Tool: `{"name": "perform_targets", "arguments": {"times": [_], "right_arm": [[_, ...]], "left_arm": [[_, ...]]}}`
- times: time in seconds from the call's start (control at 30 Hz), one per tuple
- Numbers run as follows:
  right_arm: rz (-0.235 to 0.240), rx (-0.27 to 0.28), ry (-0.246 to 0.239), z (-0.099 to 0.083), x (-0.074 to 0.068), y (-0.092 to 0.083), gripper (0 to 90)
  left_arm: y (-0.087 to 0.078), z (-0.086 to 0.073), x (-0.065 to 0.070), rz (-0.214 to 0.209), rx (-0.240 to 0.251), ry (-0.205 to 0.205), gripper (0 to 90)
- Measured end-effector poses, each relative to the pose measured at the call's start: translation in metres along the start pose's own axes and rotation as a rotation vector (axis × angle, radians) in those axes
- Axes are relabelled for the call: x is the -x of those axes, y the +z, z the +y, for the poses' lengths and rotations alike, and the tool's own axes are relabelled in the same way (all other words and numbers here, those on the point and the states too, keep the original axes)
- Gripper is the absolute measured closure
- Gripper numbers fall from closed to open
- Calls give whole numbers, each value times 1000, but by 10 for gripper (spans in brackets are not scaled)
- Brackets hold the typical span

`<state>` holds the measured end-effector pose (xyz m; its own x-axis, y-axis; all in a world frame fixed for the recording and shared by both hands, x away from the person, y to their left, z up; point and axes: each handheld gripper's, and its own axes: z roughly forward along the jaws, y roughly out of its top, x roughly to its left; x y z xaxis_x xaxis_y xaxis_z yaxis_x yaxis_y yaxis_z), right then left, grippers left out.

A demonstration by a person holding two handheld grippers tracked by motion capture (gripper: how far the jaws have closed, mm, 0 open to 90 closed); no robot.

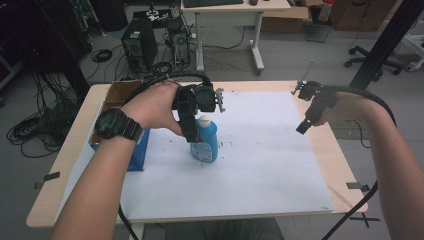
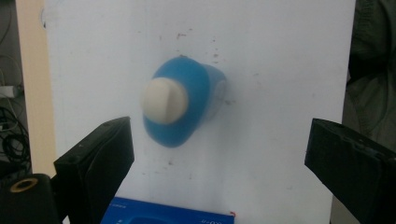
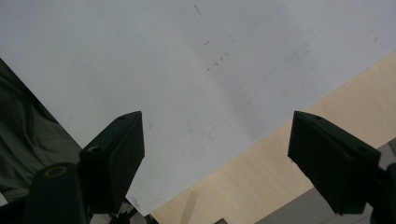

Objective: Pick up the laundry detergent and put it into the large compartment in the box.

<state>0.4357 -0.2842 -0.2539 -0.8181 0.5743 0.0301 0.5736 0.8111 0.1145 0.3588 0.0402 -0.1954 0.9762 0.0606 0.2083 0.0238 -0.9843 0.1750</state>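
Jaws of the left gripper (image 1: 192, 127) hang released directly above the upright blue bottle (image 2: 180, 102) on the white sheet (image 1: 260, 165); right gripper (image 1: 304, 127), jaws also spread empty, hovers well right.

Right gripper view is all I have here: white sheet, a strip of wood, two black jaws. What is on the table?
Observer: A blue bottle with a white cap stands upright on the white sheet.
Operator: Is the other claw on it?
Observer: No. In the left gripper view the left claw hangs open above the cap, jaws apart on either side.
Operator: Anything else nearby?
Observer: A blue box sits at the sheet's left edge, beside a cardboard box.
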Motion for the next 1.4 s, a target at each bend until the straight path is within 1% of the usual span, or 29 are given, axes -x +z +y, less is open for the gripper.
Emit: {"name": "perform_targets", "arguments": {"times": [0.17,0.23,0.3,0.6,0.63,0.7,0.83,0.9,0.93,1.03,1.1,1.17,1.27,1.3,1.4], "right_arm": [[-1,-5,5,0,1,1,186],[0,-9,7,0,2,2,186],[1,-8,8,0,2,2,186],[1,-14,9,0,3,3,187],[2,-13,9,0,3,4,187],[2,-12,9,1,3,4,187],[1,-17,8,1,3,4,187],[0,-18,9,1,4,4,187],[1,-17,12,1,4,4,187],[1,-19,11,1,4,4,187],[2,-17,11,1,4,4,187],[4,-19,11,1,4,5,188],[5,-21,8,1,4,6,187],[8,-22,7,1,4,7,187],[8,-21,8,2,4,8,187]], "left_arm": [[1,0,-5,-6,2,-4,79],[2,0,-8,-10,2,-11,78],[2,0,-10,-2,12,-7,77],[4,2,-16,-5,12,6,78],[5,2,-17,-4,14,14,78],[5,3,-18,0,15,18,80],[7,3,-22,-2,12,17,79],[8,3,-23,-3,18,20,79],[8,3,-25,-12,16,21,79],[9,3,-27,-12,15,28,94],[10,3,-29,-13,18,35,86],[12,3,-31,-14,12,32,80],[14,4,-31,-25,7,35,80],[17,5,-31,-41,1,43,81],[19,7,-31,-45,-5,53,81]]}}
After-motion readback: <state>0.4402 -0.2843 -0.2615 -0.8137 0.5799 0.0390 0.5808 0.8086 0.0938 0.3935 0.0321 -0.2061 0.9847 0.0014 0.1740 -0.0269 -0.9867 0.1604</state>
